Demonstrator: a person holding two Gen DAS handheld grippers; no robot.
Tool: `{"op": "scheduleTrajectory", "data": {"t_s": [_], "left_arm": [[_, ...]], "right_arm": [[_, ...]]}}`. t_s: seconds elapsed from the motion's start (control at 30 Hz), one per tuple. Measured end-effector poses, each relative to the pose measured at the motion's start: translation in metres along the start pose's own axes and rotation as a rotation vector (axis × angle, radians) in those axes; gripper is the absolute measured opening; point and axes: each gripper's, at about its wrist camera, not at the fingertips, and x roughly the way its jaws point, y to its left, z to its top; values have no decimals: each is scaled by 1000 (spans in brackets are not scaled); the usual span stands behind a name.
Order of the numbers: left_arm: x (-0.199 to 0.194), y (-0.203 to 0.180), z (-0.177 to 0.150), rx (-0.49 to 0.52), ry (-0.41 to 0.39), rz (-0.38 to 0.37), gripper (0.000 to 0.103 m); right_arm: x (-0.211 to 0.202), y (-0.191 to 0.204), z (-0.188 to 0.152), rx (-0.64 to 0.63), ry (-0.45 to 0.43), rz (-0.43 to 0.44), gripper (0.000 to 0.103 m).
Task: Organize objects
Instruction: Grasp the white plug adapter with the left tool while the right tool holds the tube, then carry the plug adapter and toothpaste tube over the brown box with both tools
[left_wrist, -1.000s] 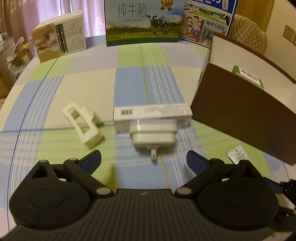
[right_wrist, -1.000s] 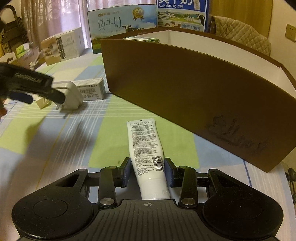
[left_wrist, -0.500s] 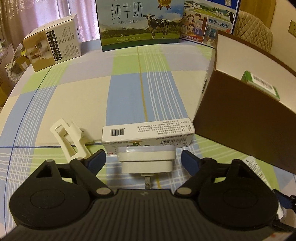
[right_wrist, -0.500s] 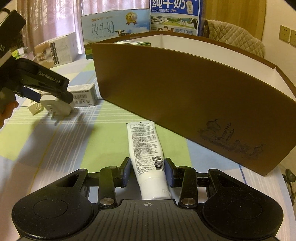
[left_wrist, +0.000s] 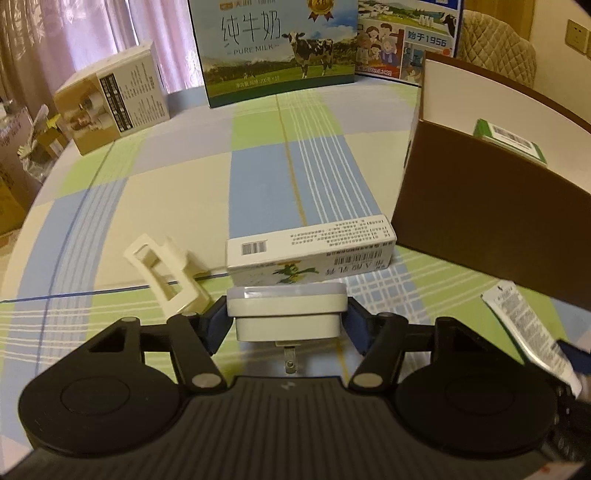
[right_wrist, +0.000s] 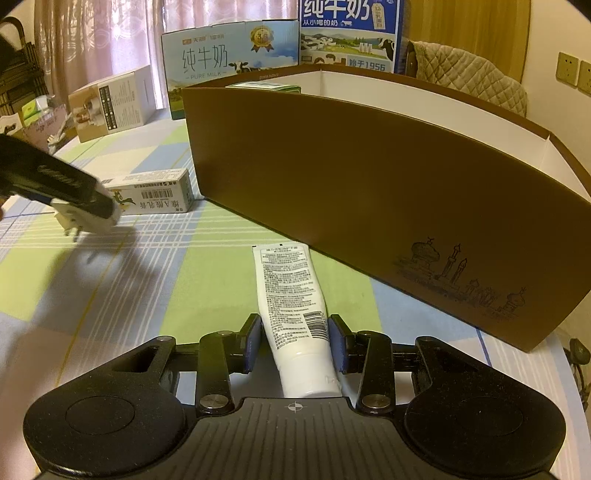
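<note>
My left gripper is shut on a white plug adapter, prongs pointing back at the camera. Just beyond it lies a long white carton with a barcode, and a cream plastic clip rests to its left. My right gripper is shut on a white tube whose crimped end points at the brown box. A green-and-white pack sits inside that box. In the right wrist view, the left gripper holds the adapter beside the carton.
Two milk cartons stand at the table's far edge, with a beige product box at far left. A padded chair is behind the brown box. The checked tablecloth covers the table.
The left gripper moved forward around the plug adapter and closed on it. The right gripper stayed shut on the tube and shifted only slightly.
</note>
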Motion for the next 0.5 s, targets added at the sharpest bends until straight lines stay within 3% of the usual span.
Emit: {"op": "scheduleTrajectory", "data": {"t_s": [0.5], "left_arm": [[-63, 22, -37, -56, 20, -26, 61]], "right_arm": [[-5, -1, 1, 0, 31, 17, 35]]}}
